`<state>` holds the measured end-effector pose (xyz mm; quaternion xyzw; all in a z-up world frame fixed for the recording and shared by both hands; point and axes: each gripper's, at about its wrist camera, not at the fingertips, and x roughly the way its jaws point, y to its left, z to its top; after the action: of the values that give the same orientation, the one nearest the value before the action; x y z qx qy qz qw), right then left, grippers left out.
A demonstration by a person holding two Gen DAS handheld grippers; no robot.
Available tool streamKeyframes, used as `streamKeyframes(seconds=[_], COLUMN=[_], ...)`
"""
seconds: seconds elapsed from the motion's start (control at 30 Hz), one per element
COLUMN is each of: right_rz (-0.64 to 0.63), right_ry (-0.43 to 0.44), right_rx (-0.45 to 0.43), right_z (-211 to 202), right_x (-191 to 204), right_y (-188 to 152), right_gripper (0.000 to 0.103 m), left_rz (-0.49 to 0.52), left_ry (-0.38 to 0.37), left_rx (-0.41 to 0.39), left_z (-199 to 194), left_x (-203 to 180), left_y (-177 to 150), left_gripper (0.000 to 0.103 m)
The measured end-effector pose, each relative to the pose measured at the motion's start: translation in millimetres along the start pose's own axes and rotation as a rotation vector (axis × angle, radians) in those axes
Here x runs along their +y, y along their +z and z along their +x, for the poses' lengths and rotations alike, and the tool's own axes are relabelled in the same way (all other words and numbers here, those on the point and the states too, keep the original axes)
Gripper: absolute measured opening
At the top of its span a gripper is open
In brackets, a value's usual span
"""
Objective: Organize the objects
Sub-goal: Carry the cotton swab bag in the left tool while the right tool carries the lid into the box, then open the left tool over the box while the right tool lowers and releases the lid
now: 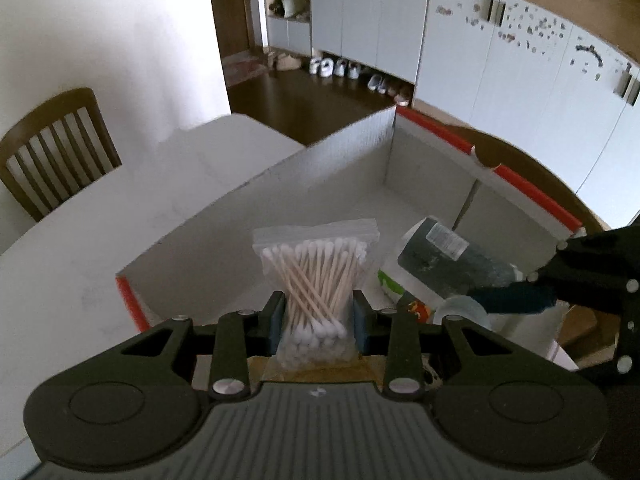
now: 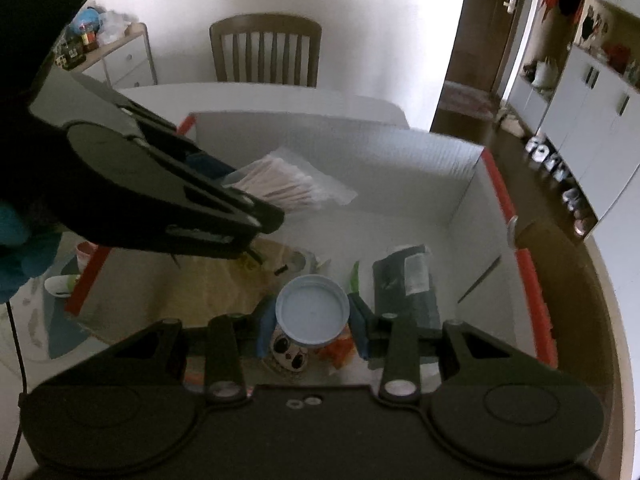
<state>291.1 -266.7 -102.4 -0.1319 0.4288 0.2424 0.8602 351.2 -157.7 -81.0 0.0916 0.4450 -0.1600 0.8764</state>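
A clear zip bag of cotton swabs (image 1: 316,276) stands upright between the pads of my left gripper (image 1: 318,320), which is shut on it above a white cardboard box (image 1: 280,184) with red-taped edges. In the right wrist view the same bag (image 2: 288,188) sticks out of the left gripper (image 2: 256,200) over the box's left half. My right gripper (image 2: 312,328) is shut on a printed tub with a pale blue lid (image 2: 312,306), low inside the box (image 2: 360,152). From the left wrist view the right gripper (image 1: 516,296) comes in from the right.
A dark wrapped packet (image 2: 408,284) with a white label lies on the box floor to the right of the tub, and brown paper (image 2: 224,280) to its left. The box sits on a white table (image 1: 80,240). A wooden chair (image 2: 266,52) stands at the table's far side.
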Motion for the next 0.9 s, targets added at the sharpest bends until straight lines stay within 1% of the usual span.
streamKeyframes(seconds=[0.13,0.37,0.57,0.7,0.73,0.77,0.87,0.9], right_rz=[-0.016,-0.027,-0.004,-0.005,-0.007,-0.008,-0.012,-0.013], right_ry=[0.008,0.013,0.022,0.019,0.019,0.016,0.015,0.012], right_rx=[0.021,0.055,0.081,0.081,0.080,0.079,0.064,0.059], right_z=[10.0,22.6,28.5,26.8,26.1,23.5,17.8,15.8], right_x=[0.9,0.6,-4.1,-5.0,-4.9,-4.9,-4.2,-4.0], right_y=[-0.9,-0.3,0.1,0.9,1.2,1.8,2.4,2.8], right_gripper=[0.038,0.038,0.039,0.041,0.042,0.046,0.054,0.054], left_rz=[0.012,0.023,0.014,0.015,0.014,0.014,0.010,0.007], left_ry=[-0.004,-0.012,-0.017,-0.016,-0.016,-0.017,-0.017,-0.018], left_rx=[0.054,0.087,0.106,0.111,0.111,0.111,0.105,0.101], left_z=[18.0,32.3,37.5,38.9,38.6,37.9,36.9,36.1], left_x=[-1.3,-2.1,0.5,0.4,0.3,0.5,0.8,1.4], left_y=[3.1,9.7,12.5,13.4,13.4,12.9,13.6,13.4], left_gripper=[0.033,0.033,0.034,0.035,0.035,0.035,0.040,0.047])
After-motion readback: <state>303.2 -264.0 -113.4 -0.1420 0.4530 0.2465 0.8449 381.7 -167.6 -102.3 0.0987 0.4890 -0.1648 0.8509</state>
